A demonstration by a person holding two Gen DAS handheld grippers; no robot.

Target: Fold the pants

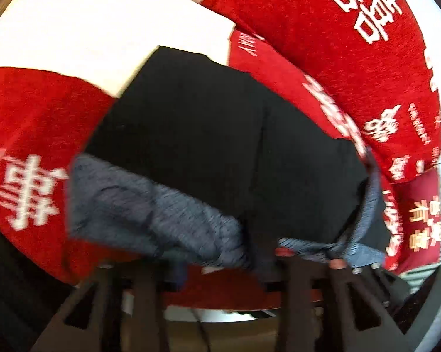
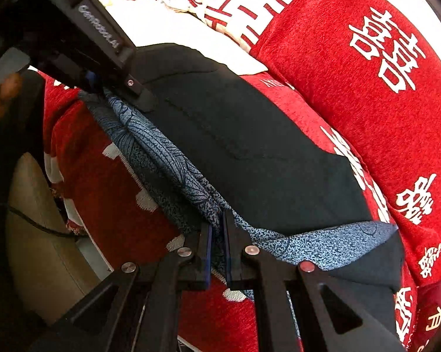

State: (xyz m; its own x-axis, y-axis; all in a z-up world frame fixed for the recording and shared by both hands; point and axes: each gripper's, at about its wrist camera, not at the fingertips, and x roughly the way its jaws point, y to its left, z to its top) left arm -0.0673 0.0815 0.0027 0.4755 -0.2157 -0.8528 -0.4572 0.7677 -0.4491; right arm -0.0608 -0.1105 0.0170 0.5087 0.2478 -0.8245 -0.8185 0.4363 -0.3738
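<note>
Red bedding [image 2: 352,117] lies under limp, light pants [image 2: 235,146]; right gripper [image 2: 217,249] clamps the patterned hem, left gripper [image 1: 220,270] stands apart. Best held at corners.

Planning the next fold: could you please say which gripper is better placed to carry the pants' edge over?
Probably the right gripper: it is shut on the pants at their blue patterned edge; the left gripper stands open, holding nothing.

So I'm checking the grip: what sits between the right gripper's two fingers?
In the right wrist view, a bunched edge of the pants, its blue patterned lining, is pinched between the fingers of the right gripper.
</note>
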